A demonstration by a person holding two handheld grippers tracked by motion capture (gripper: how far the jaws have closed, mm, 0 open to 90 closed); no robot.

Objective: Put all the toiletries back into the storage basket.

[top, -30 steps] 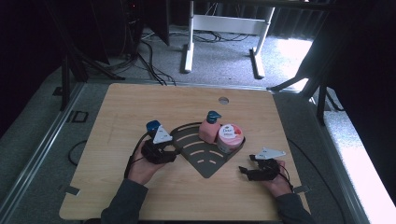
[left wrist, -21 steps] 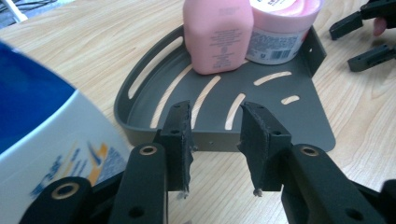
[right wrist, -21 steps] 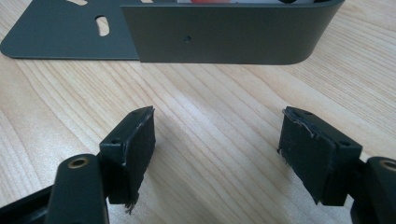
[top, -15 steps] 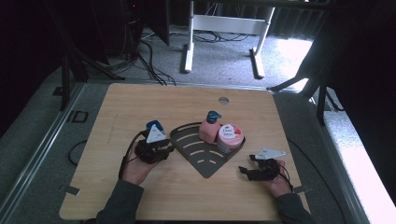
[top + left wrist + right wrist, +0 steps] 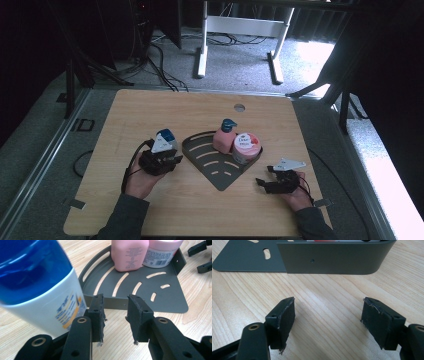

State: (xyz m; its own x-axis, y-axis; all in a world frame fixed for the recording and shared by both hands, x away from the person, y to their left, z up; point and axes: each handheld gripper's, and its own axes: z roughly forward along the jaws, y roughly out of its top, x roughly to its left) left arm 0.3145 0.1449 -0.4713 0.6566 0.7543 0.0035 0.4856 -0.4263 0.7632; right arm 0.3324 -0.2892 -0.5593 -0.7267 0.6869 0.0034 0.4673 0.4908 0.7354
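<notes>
Left gripper (image 5: 115, 312) hovers at the dark corner tray's (image 5: 160, 297) curved rim, jaws partly apart with nothing between them, a blue-capped white bottle (image 5: 45, 290) just beside its left jaw on the table. Inside the tray's back corner, a pink bottle (image 5: 128, 253) and a pink jar (image 5: 162, 251) stand touching. Right gripper (image 5: 328, 322) gapes wide and empty over bare wood, near the tray's wall (image 5: 332, 258).

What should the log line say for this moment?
left gripper: jaws just been closing, nothing between | blue-capped bottle: beside it | right gripper: open, empty
</notes>
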